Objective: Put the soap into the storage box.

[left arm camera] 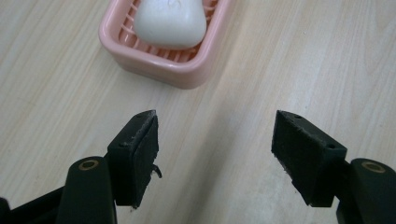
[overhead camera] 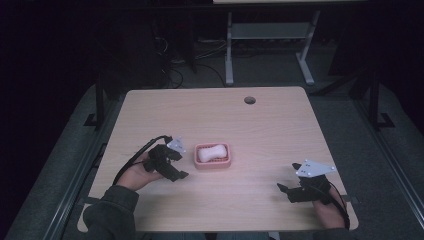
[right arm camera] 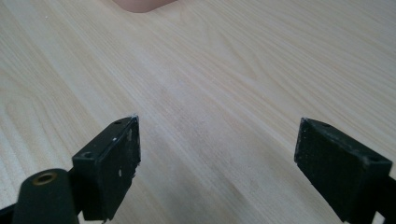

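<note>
A pink soap dish (overhead camera: pixel 226 161) sits near the middle of the wooden table, and a white bar of soap (overhead camera: pixel 211 152) lies in it. My left gripper (overhead camera: pixel 181 166) is just left of the dish, open, with nothing between its jaws. Through the left gripper view the dish (left arm camera: pixel 149 58) and soap (left arm camera: pixel 170 21) lie just ahead of the spread jaws. My right gripper (overhead camera: pixel 289 181) rests near the table's front right, open and empty, well apart from the dish. A corner of the dish (right arm camera: pixel 140 4) shows at the top edge of the right gripper view.
The table (overhead camera: pixel 270 130) has a round cable hole (overhead camera: pixel 249 100) near its far edge. Another desk's white legs (overhead camera: pixel 229 50) stand behind it on the grey floor. Forearms enter from the bottom edge.
</note>
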Available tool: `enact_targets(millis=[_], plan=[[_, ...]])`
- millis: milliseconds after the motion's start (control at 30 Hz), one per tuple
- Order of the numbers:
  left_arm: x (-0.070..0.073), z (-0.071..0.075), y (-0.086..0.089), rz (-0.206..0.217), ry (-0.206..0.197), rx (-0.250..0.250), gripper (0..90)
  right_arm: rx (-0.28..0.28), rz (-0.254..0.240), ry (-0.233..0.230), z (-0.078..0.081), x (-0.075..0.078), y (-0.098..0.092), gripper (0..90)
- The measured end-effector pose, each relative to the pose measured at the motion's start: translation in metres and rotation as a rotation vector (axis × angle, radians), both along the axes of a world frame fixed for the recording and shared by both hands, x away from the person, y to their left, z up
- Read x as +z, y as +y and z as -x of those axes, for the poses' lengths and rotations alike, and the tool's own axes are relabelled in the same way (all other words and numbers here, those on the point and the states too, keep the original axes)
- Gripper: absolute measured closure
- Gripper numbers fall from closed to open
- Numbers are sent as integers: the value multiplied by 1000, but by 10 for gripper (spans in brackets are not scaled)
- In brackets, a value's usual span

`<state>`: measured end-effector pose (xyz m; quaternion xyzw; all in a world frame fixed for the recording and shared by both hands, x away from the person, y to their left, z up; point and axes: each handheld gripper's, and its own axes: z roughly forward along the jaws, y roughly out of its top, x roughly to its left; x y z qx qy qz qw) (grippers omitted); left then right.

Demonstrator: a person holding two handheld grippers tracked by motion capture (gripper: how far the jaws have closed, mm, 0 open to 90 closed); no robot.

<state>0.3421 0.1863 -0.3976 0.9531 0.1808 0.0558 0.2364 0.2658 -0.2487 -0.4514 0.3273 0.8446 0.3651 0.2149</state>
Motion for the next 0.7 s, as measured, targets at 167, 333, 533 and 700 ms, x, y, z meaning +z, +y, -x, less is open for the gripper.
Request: enact_targets(millis=[167,333,533,700], plan=[[-2,3,6,6,-3,8,306,3,5,0,0,0,1,137],[-5,7,11,5,-1,18,306,5,10,-1,0,0,1,138],[-9,10,20,-1,-1,25,305,6,12,-1,0,0,1,138],[-12,15,26,1,3,34,304,5,12,-1,0,0,1,138]])
